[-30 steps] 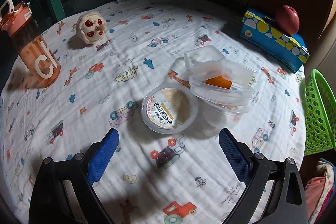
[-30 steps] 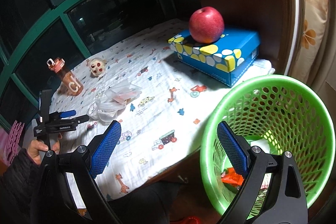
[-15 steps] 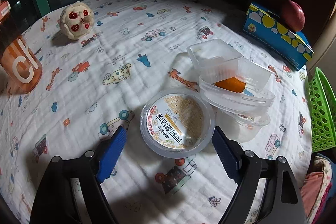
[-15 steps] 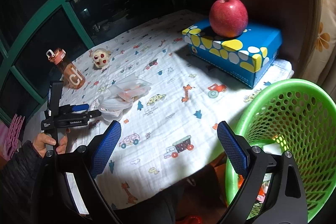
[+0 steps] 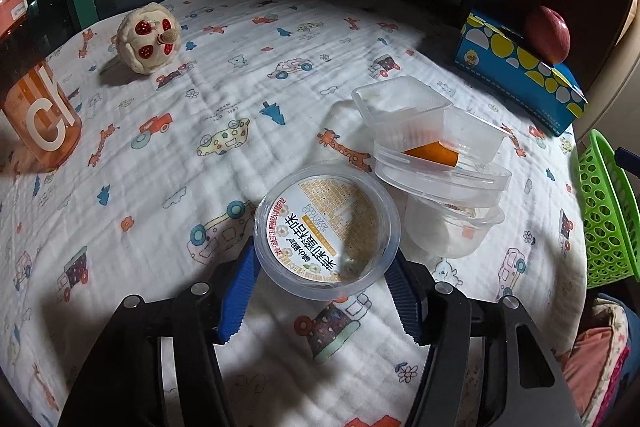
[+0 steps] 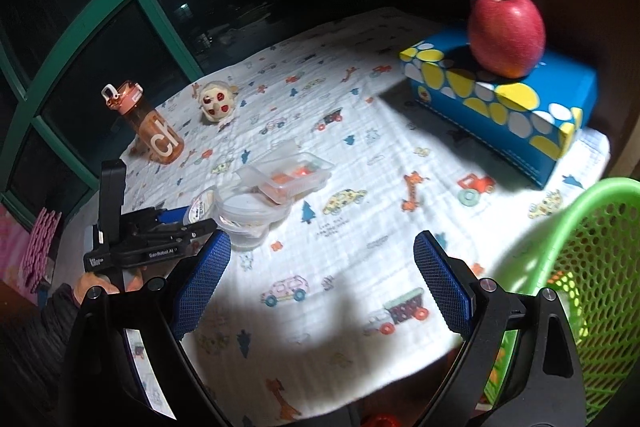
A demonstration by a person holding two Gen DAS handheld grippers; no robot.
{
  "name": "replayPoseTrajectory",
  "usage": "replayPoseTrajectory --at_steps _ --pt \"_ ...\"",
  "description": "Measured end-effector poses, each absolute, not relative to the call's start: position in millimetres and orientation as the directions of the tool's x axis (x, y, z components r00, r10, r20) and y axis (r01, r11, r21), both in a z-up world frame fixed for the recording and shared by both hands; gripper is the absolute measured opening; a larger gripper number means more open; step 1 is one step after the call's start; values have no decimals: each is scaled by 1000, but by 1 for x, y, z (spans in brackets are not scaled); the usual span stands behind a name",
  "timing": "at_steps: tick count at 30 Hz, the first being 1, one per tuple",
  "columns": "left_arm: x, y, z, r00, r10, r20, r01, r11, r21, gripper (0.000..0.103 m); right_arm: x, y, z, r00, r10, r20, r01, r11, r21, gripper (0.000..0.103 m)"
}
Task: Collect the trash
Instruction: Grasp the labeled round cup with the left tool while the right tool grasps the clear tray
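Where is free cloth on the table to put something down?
Free: the wide patch between the plush toy, the blue box and the clear containers; also the near edge beside the green basket. Crowded: around the labelled cup, where the left tool has just been closing.

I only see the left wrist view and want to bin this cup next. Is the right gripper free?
Observer: The right gripper is open and empty, over the tablecloth's near edge.
Operator: Where's the basket from there?
Observer: The green basket's rim is just right of its right finger.
Operator: How's my grip from the side?
Observer: The lidded cup sits between the left gripper's jaws, which have just been closing; the stack of clear tubs is right beside it.
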State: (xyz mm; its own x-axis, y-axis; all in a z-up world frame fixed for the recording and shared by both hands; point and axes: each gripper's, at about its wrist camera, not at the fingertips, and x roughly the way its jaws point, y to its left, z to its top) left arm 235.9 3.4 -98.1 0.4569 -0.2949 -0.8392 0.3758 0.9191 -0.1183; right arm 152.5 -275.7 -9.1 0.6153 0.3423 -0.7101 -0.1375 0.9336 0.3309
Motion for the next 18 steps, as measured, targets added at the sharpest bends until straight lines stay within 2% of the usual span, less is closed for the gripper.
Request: replayPoseTrajectory --at_steps 9,18 --pt "221 24 -84 486 -288 -825 343 931 -122 59 195 -247 -15 558 421 -715 -167 901 401 92" --pt "211 40 -78 502 -289 -815 320 938 -136 59 234 -212 -37 518 391 -761 -178 919 351 92"
